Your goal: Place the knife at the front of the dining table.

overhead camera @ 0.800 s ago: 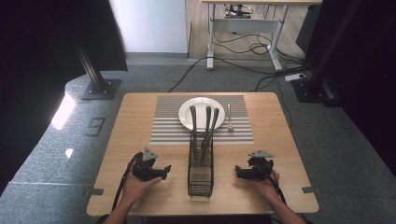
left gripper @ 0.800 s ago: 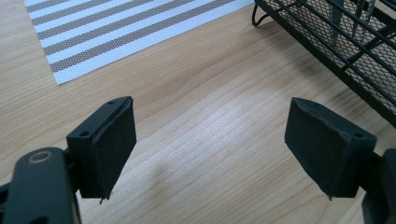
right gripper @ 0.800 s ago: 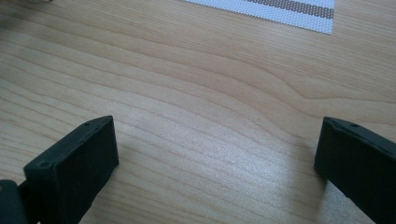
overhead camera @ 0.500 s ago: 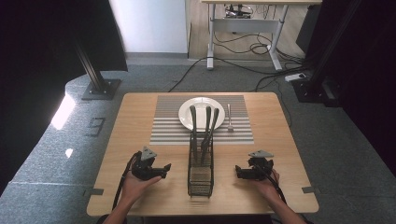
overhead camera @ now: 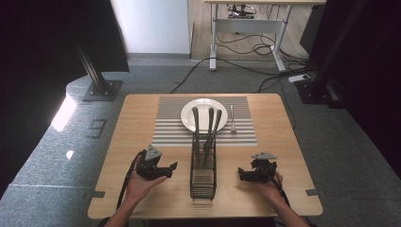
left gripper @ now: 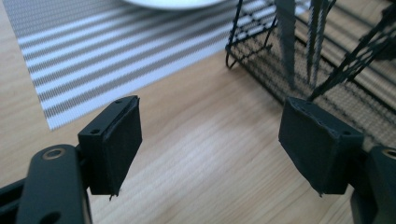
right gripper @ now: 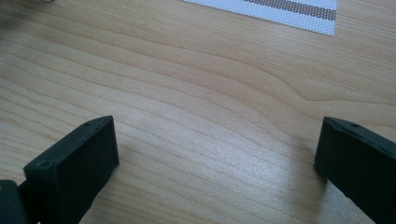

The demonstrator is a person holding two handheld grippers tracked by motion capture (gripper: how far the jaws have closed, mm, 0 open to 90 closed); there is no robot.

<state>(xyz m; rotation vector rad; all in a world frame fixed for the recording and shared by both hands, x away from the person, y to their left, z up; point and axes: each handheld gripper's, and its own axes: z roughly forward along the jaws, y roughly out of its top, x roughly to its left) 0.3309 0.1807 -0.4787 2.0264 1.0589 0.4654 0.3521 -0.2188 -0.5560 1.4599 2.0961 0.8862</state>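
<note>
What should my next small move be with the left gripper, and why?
Probably ease the left gripper toward the black wire cutlery caddy and up to a utensil handle. Its jaws stand open with nothing between them, above bare table, and the caddy is just beside it, its three dark handles sticking up.

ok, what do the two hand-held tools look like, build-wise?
Both are black. The left tool and right tool each carry a grey three-cornered plate on top and trail a black cable. The jaws end in flat, square black pads with small screw holes. Forearms are bare, no sleeves.
</note>
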